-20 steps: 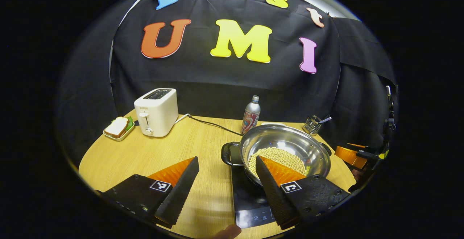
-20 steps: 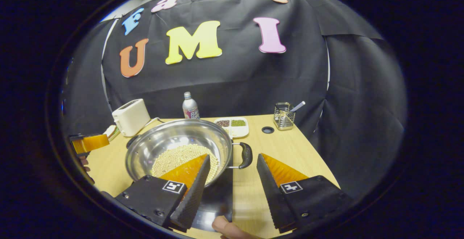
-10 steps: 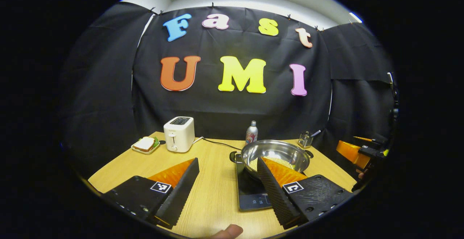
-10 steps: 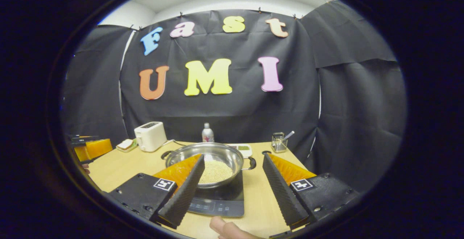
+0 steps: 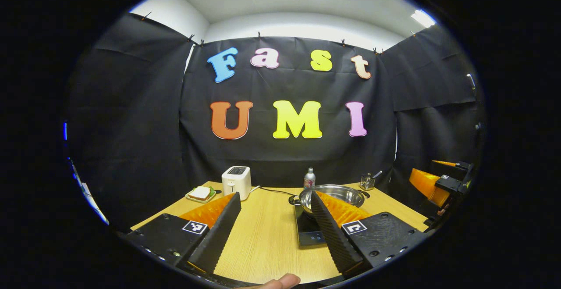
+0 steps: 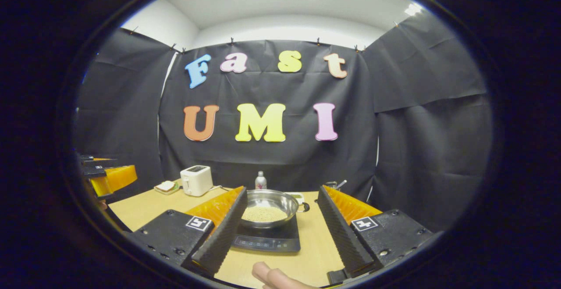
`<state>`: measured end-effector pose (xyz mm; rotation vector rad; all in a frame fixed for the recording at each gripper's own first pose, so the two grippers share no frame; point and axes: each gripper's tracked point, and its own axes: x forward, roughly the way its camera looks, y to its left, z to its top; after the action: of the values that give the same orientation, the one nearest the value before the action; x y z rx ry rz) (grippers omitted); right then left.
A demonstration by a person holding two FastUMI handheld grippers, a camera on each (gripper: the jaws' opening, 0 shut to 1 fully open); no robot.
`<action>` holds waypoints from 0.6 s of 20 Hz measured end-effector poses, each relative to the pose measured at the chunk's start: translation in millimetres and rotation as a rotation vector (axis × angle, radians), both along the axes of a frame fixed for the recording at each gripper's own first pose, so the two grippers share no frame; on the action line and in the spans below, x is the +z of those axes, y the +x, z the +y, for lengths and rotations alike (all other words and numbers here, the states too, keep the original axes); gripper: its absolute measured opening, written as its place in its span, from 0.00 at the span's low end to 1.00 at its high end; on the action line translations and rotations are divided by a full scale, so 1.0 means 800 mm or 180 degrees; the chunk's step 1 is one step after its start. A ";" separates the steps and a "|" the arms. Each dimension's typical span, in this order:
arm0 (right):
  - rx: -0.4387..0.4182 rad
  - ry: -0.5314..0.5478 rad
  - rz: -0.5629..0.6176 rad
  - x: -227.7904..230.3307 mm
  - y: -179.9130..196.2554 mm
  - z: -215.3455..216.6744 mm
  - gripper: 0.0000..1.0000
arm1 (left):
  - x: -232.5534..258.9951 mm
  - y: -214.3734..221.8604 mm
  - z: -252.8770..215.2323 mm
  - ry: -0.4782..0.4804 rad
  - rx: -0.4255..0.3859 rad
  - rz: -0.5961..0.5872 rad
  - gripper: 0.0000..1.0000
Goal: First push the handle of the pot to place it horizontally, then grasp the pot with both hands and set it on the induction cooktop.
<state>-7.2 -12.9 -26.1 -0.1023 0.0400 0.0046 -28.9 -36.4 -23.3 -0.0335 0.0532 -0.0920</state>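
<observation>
A steel pot point(image 6: 268, 205) holding pale beans rests on the black induction cooktop point(image 6: 268, 239), with its side handles pointing left and right. In the left gripper view the pot point(image 5: 339, 191) sits on the cooktop point(image 5: 309, 236) past my right finger. My left gripper point(image 5: 275, 199) is open, well back from the pot, with nothing between its fingers. My right gripper point(image 6: 281, 192) is open too, pulled back over the near table edge, and the pot shows between its fingers farther off. The other gripper appears at the left edge point(image 6: 111, 178) and at the right edge point(image 5: 431, 183).
On the round wooden table point(image 5: 267, 232) stand a white toaster point(image 5: 236, 182) with its cord, a sandwich on a small tray point(image 5: 200, 194), a bottle point(image 5: 309, 178) and a wire utensil holder point(image 5: 367, 181). A fingertip point(image 6: 274, 276) shows at the bottom.
Both grippers have drawn back and up from the pot, which now looks small and far. The pot stays on the cooktop. Both grippers remain open.
</observation>
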 end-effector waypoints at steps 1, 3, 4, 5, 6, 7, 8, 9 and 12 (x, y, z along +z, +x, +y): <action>-0.0014 -0.0023 -0.0008 0.002 -0.008 0.001 0.99 | 0.000 -0.008 0.002 -0.0023 0.0019 -0.0003 0.95; 0.0021 -0.0046 -0.0066 0.010 -0.018 0.008 0.99 | 0.006 -0.016 0.006 -0.0063 0.0017 -0.0067 0.95; 0.0037 -0.0037 -0.0082 0.013 -0.022 0.012 0.99 | 0.006 -0.019 0.007 -0.0069 0.0018 -0.0077 0.95; 0.0055 -0.0023 -0.0084 0.011 -0.022 0.014 0.99 | 0.006 -0.019 0.012 -0.0088 0.0051 -0.0097 0.95; 0.0067 -0.0005 -0.0084 0.011 -0.023 0.015 1.00 | 0.009 -0.017 0.018 -0.0123 0.0086 -0.0133 0.95; 0.0075 0.0020 -0.0087 0.010 -0.023 0.015 1.00 | 0.010 -0.019 0.020 -0.0165 0.0095 -0.0157 0.95; 0.0088 0.0034 -0.0091 0.009 -0.023 0.015 0.99 | 0.008 -0.019 0.020 -0.0191 0.0089 -0.0156 0.95; 0.0088 0.0035 -0.0090 0.007 -0.023 0.015 1.00 | 0.004 -0.019 0.021 -0.0202 0.0082 -0.0133 0.95; 0.0060 0.0052 -0.0095 0.006 -0.023 0.012 0.99 | -0.001 -0.018 0.029 -0.0196 0.0094 -0.0097 0.95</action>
<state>-25.6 -3.2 -21.4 -0.0865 0.0093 0.0221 -43.2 -13.5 -24.5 -0.0945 0.0195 -0.0648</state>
